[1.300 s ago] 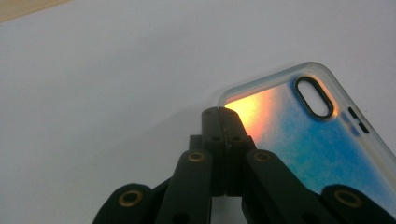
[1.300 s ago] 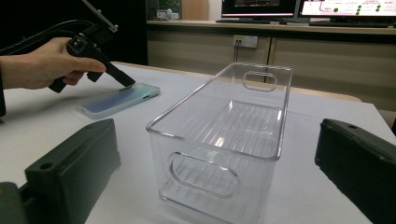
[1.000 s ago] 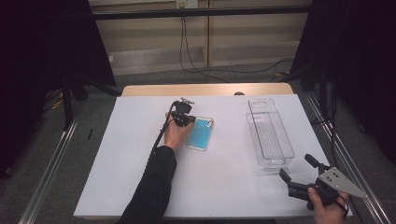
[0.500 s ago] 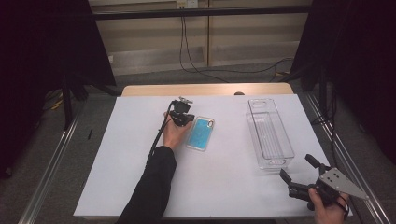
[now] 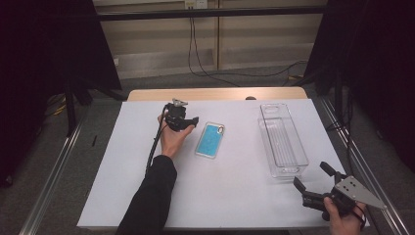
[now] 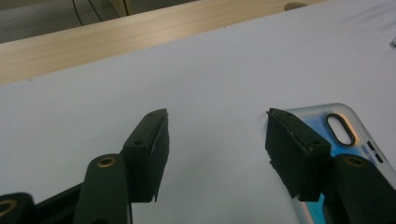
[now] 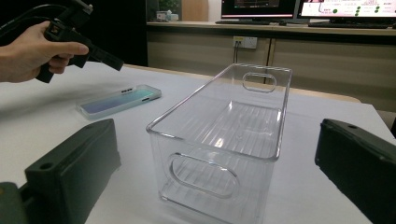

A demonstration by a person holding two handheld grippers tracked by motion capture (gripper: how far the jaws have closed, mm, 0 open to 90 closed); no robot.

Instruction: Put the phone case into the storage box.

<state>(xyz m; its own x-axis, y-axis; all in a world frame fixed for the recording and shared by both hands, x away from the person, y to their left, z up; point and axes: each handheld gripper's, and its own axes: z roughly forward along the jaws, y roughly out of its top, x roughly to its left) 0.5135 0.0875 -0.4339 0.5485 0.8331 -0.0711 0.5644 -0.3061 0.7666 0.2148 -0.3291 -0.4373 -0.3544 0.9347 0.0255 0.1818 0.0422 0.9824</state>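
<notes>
Phone case [image 5: 211,140], blue-backed with a clear rim, lies flat on the white table cover [image 5: 122,166], and everything else can be placed from it. Just beside its long left edge, in the high view, the left gripper [image 5: 192,122] hangs in the person's left hand [image 5: 171,137], its jaws parted with nothing between them; they have just been opening. In the left gripper view the same case [image 6: 334,140] shows past the right-hand jaw, camera cutout toward the far end, and bare white cover lies in the gap between the two black jaws, neither of which presses on the case. To the right of the case, apart from it, stands a clear plastic bin [image 5: 283,141], long and narrow, empty, with a cutout handle at each short end. Well to the right of the case and nearer the person, past the bin's near end, the right gripper [image 5: 313,178] is held in the right hand [image 5: 342,215] close to the cover's front corner; its jaws are spread wide and hold nothing. The right gripper view looks along those jaws at the bin [image 7: 224,140] standing beyond them, untouched, with the case [image 7: 120,101] lying farther back on its left and the left gripper [image 7: 105,57] raised above and beyond it, clear of the case. A black cable [image 5: 152,147] trails from the left gripper back along the sleeve.
</notes>
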